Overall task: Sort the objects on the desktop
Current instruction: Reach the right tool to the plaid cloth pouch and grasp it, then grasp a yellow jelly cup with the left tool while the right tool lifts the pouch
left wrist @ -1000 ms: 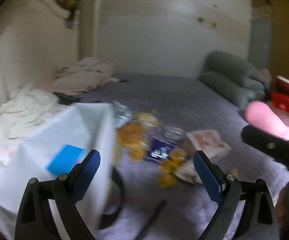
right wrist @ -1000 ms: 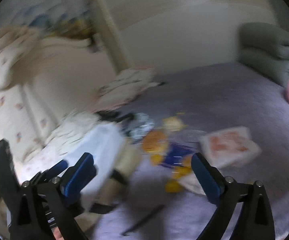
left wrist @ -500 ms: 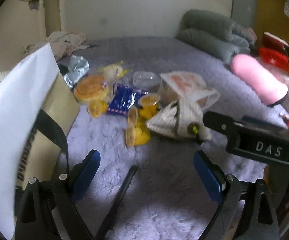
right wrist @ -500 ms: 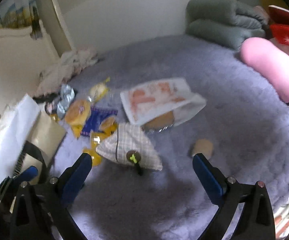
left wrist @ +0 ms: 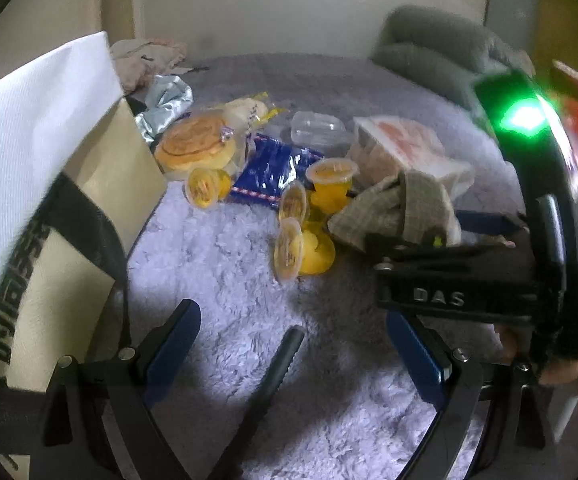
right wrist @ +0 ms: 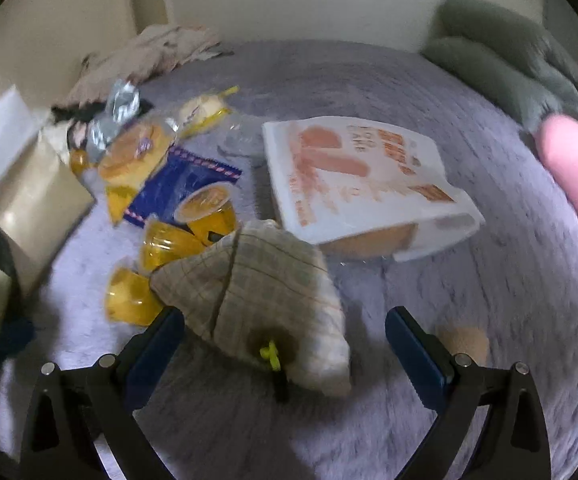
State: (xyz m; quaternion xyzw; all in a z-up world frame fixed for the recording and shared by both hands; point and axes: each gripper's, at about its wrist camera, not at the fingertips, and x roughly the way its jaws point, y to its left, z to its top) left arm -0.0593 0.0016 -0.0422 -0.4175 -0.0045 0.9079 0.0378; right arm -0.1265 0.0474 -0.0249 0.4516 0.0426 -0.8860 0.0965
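A pile of snacks lies on a purple fluffy blanket (right wrist: 409,360). Several yellow jelly cups (left wrist: 309,248) (right wrist: 129,300) lie by a blue packet (left wrist: 273,168) (right wrist: 177,184), a wrapped round cake (left wrist: 193,148) (right wrist: 133,156) and a white and orange bread bag (right wrist: 361,184) (left wrist: 405,144). A checked cloth pouch (right wrist: 249,300) (left wrist: 401,208) lies just ahead of my right gripper (right wrist: 285,344), which is open and empty. My left gripper (left wrist: 293,340) is open and empty over the blanket, above a black serrated strip (left wrist: 273,372).
A white and tan tote bag (left wrist: 49,184) with a black strap stands at the left. The right gripper's body (left wrist: 469,280) crosses the left wrist view at right. A pink roll (right wrist: 577,176), grey pillows (right wrist: 501,52), a clear plastic box (left wrist: 317,132), a silver packet (left wrist: 165,100).
Both grippers have moved forward and lower toward the snack pile. The pouch now lies close between the right gripper's fingers. Both stay open.
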